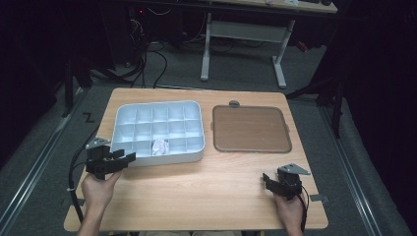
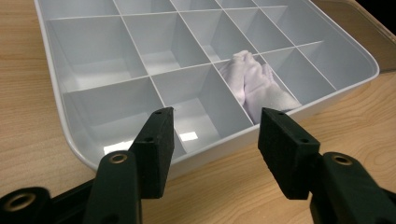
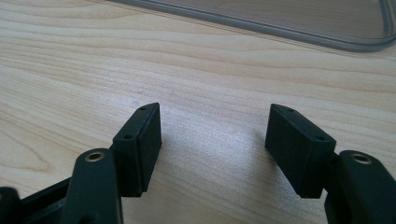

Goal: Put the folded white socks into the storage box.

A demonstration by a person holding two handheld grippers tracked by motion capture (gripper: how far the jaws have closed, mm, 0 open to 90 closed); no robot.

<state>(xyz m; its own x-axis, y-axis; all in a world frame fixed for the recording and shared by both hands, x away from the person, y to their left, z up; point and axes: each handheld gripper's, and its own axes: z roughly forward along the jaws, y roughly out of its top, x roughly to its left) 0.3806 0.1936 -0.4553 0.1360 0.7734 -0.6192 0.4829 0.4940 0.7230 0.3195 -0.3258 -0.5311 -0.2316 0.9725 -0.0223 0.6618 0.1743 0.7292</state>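
Observation:
A pale grey divided tray (image 1: 118,123) lies left of centre on the wooden table, and a white crumpled cloth (image 1: 160,146) rests in a front-row compartment. My left gripper (image 1: 124,160) hovers at the tray's front left corner, jaws open and empty. Seen from the left gripper view, the tray's rim (image 2: 224,142) runs just beyond the fingertips (image 2: 159,135), and the cloth (image 2: 254,81) lies in a compartment ahead and to the right. My right gripper (image 1: 269,181) sits low near the table's front right, open with bare wood between its pads (image 3: 140,144).
A clear lid with a grey rim (image 1: 251,129) lies flat to the right of the tray; its edge (image 3: 261,28) crosses the top of the right gripper view. A small grey knob (image 1: 234,103) sits behind it. Desk legs and cables stand beyond the table.

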